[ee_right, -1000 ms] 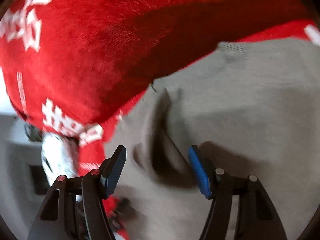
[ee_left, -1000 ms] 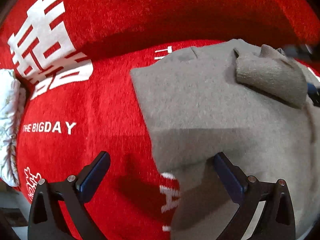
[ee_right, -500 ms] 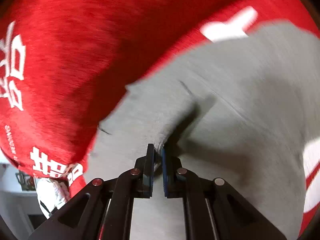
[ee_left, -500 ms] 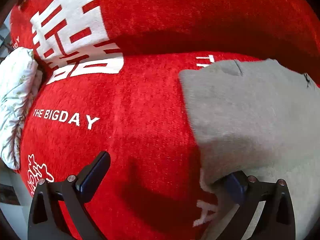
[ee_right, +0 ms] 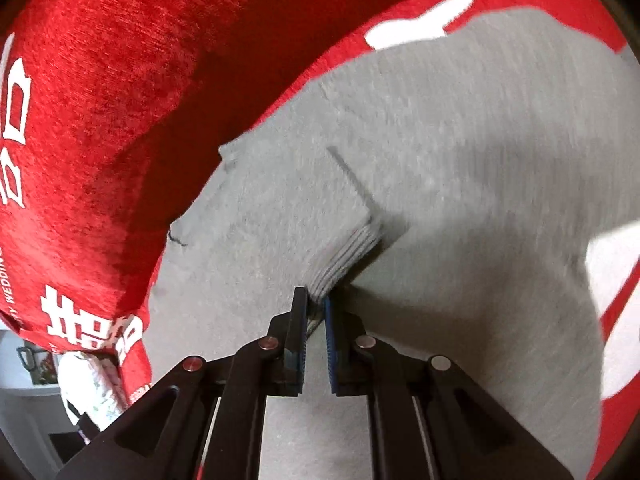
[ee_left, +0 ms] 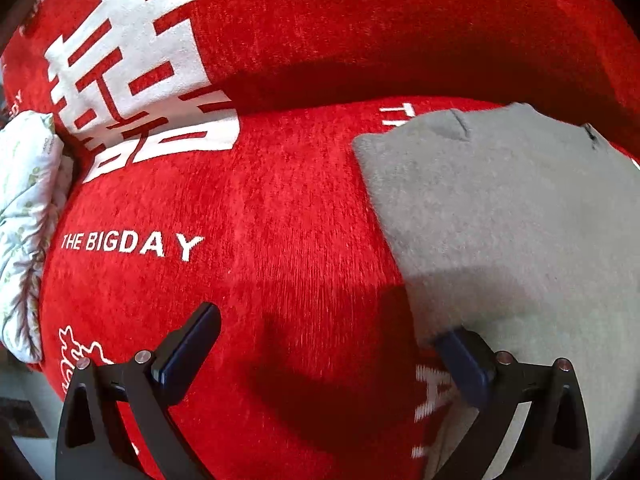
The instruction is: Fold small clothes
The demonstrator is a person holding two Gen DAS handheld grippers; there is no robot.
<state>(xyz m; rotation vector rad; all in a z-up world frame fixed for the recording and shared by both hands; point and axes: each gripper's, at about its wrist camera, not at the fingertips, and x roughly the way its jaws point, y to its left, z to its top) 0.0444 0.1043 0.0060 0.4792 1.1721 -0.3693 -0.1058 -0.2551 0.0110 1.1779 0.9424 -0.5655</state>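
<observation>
A grey knit garment (ee_left: 512, 216) lies on a red sofa cover at the right of the left wrist view. My left gripper (ee_left: 324, 332) is open and wide. Its right finger (ee_left: 460, 356) sits under the garment's near left edge; its left finger rests over bare red fabric. In the right wrist view the same grey garment (ee_right: 460, 152) fills the middle and right. My right gripper (ee_right: 316, 300) is shut on its ribbed cuff (ee_right: 344, 256) and holds that folded flap over the garment's body.
The red sofa cover (ee_left: 248, 208) carries white characters and the words "THE BIGDAY". A white floral cushion (ee_left: 24, 220) lies at the sofa's left end. The sofa back (ee_left: 360, 20) rises behind the garment. Floor and furniture show at the lower left (ee_right: 36, 368).
My right gripper closed on the cuff and drew the flap across the garment. The left gripper shifted left, so the garment now sits further right, its right finger under the edge.
</observation>
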